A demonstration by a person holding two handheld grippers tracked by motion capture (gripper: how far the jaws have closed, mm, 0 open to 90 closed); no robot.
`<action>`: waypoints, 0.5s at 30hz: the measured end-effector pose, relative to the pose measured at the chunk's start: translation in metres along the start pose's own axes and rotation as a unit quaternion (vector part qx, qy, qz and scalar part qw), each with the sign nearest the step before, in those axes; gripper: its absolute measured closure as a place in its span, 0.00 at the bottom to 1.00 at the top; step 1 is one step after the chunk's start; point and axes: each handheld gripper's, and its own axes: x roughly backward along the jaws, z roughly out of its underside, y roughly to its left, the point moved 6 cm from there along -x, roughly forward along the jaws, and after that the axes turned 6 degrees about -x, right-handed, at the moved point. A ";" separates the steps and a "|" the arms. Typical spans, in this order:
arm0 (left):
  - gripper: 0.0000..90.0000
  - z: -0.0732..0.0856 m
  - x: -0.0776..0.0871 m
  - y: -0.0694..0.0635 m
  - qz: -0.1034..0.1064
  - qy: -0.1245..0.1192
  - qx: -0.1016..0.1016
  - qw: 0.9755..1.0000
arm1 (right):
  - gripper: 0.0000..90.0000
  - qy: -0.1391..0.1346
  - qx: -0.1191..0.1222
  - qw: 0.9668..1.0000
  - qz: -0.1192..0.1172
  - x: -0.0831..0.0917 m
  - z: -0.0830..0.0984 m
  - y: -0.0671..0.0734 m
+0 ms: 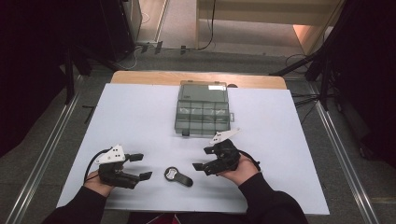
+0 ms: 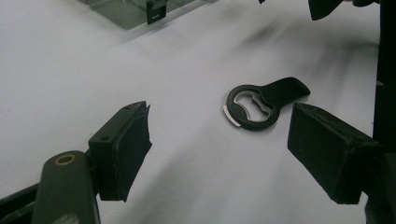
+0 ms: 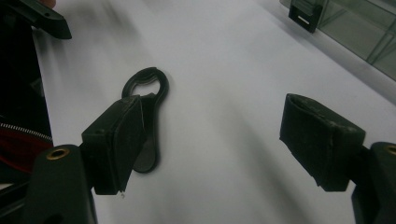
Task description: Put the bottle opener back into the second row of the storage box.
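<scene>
A black bottle opener (image 1: pixel 178 176) lies flat on the white sheet near the front edge, between my two grippers. My left gripper (image 1: pixel 141 166) rests at its left, open, with nothing between the jaws. In the left gripper view the bottle opener (image 2: pixel 261 105) lies just ahead of the open left gripper (image 2: pixel 217 134), closer to the right jaw. My right gripper (image 1: pixel 201 158) is at the opener's right, open and holding nothing. In the right gripper view the bottle opener (image 3: pixel 148 156) lies partly behind the left jaw of the open right gripper (image 3: pixel 212 122).
A clear plastic compartment box (image 1: pixel 203 109) with its lid raised stands at the middle back of the white sheet (image 1: pixel 140 116); its latch side faces the grippers. The wooden table edge (image 1: pixel 140 77) shows beyond the sheet. Dark stands and cables surround the table.
</scene>
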 end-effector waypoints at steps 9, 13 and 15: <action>0.23 0.000 0.000 0.001 -0.003 -0.002 0.002 1.000 | 0.28 0.014 0.000 1.000 0.000 -0.008 -0.003 0.007; 0.23 0.000 0.000 0.002 -0.001 -0.001 0.003 1.000 | 0.29 0.023 -0.002 1.000 -0.006 -0.013 -0.005 0.010; 0.23 0.000 0.000 0.002 -0.002 -0.001 0.002 1.000 | 0.29 0.026 -0.001 1.000 -0.008 -0.016 -0.006 0.013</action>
